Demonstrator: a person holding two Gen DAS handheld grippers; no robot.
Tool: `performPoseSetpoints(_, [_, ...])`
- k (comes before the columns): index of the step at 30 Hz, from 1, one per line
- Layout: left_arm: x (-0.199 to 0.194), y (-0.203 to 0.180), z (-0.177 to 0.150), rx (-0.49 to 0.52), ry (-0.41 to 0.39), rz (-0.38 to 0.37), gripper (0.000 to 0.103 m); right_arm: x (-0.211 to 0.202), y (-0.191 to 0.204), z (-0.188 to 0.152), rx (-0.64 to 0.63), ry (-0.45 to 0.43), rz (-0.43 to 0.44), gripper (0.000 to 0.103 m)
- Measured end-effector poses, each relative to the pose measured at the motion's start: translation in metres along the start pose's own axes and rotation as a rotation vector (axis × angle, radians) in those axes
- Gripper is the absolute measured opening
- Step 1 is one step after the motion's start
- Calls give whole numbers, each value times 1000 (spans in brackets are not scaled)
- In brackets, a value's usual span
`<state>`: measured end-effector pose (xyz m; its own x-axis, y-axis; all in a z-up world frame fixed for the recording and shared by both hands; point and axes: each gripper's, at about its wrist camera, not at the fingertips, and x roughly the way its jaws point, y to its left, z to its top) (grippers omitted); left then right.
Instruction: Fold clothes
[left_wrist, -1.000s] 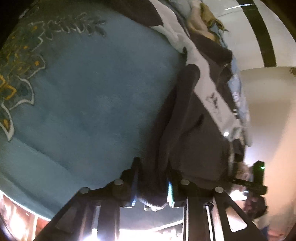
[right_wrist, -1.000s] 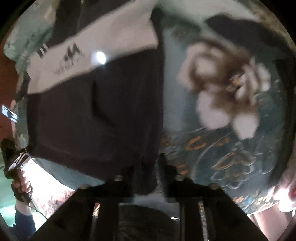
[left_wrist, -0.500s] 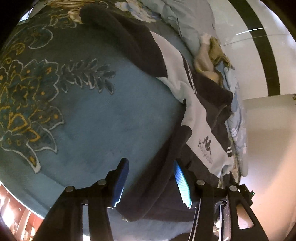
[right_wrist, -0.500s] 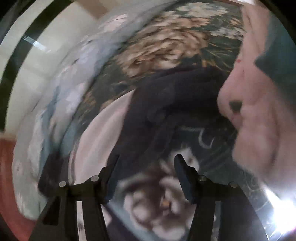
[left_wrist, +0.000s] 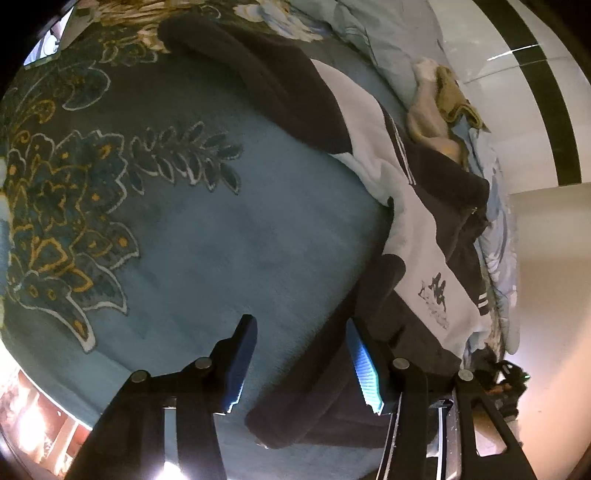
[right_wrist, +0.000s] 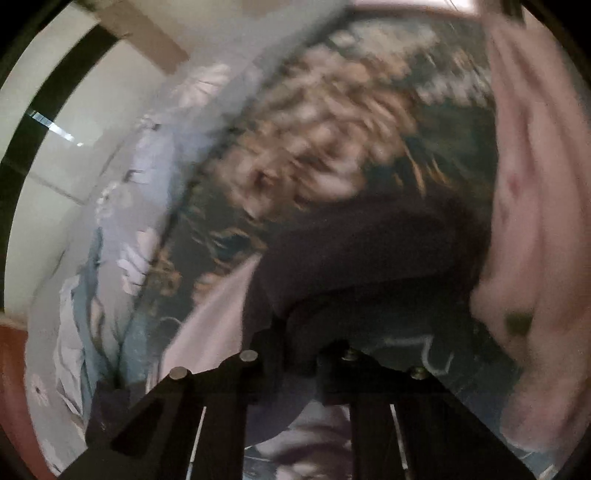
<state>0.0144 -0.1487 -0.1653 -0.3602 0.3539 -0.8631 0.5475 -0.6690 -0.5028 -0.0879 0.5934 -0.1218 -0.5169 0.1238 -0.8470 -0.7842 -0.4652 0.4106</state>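
Observation:
A dark jacket with a white chest band (left_wrist: 424, 236) lies on the teal floral bedspread (left_wrist: 207, 236). Its folded lower edge (left_wrist: 317, 398) rests by my left gripper (left_wrist: 301, 354), which is open and empty, its blue-padded fingers (left_wrist: 364, 373) just above the cloth. In the blurred right wrist view, my right gripper (right_wrist: 301, 354) is shut on the jacket's dark sleeve (right_wrist: 354, 254), which bunches between the fingers.
A beige and olive garment (left_wrist: 439, 107) lies on a pale blue floral pillow (left_wrist: 391, 40) at the far side. A pink cloth (right_wrist: 535, 221) hangs at the right of the right wrist view. A white wall with a black stripe (left_wrist: 550, 92) stands behind.
My left gripper let go of the jacket's hem, opened and stays open over it. My right gripper released the hem, swung to the sleeve and closed on it.

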Motion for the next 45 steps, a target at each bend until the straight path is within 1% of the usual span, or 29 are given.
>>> performPoseSetpoints(3, [-1,3,3,-8,-7,-10,55,-30,45,2,-166,-91,19,13])
performPoseSetpoints(4, [-2,4,3,-11,-10,-14,55,-43,66,-1,-245,-129,27,13])
performPoseSetpoints(6, [-4,5,6,-14,-18,-24,55,-65,119,-17,-444,-213,53,13])
performPoseSetpoints(8, [-4,6,8,-21,-23,-32,55,-81,167,-42,-625,-278,83,13])
performPoseSetpoints(9, [-4,7,9,-25,-24,-36,54,-90,191,-61,-721,-306,103,13])
performPoseSetpoints(11, [-5,9,9,-34,-28,-43,55,-98,235,-104,-898,-332,148,13])
performPoseSetpoints(14, [-7,11,10,-49,-33,-53,55,-91,280,-174,-1111,-319,178,13])
performPoseSetpoints(19, [-16,15,8,-67,-47,-55,55,-60,307,-288,-1337,-192,213,13])
performPoseSetpoints(20, [-18,16,8,-70,-51,-51,55,-51,308,-315,-1390,-158,208,13])
performPoseSetpoints(21, [-20,16,8,-74,-56,-50,55,-46,307,-331,-1423,-137,199,13])
performPoseSetpoints(24, [-25,17,10,-82,-68,-50,55,-16,301,-388,-1569,-57,135,13])
performPoseSetpoints(26, [-28,15,11,-78,-73,-50,55,-5,297,-400,-1595,-25,112,13])
performPoseSetpoints(28, [-30,12,12,-66,-77,-49,56,5,293,-411,-1610,12,95,17])
performPoseSetpoints(30, [-28,7,13,-57,-80,-51,58,3,291,-409,-1603,20,115,20])
performPoseSetpoints(32, [-22,-2,17,-48,-78,-63,58,-5,290,-402,-1590,41,190,38])
performPoseSetpoints(34, [-15,-17,22,-28,-75,-84,58,-16,288,-393,-1581,58,268,46])
performPoseSetpoints(35, [-11,-27,25,-9,-76,-91,58,-22,286,-387,-1571,69,310,47])
performPoseSetpoints(36, [-8,-38,29,13,-77,-97,58,-25,285,-379,-1541,88,342,48])
performPoseSetpoints(37, [-3,-52,34,48,-76,-101,58,-28,282,-368,-1496,113,368,52])
performPoseSetpoints(38, [3,-67,39,84,-74,-107,58,-30,279,-357,-1450,135,393,55])
performPoseSetpoints(39, [9,-84,45,124,-66,-117,59,-32,276,-346,-1404,137,404,55])
performPoseSetpoints(41, [25,-118,57,198,-43,-140,60,-34,262,-309,-1264,138,395,57])
performPoseSetpoints(45, [67,-179,78,322,8,-157,64,-19,225,-243,-957,183,326,57])
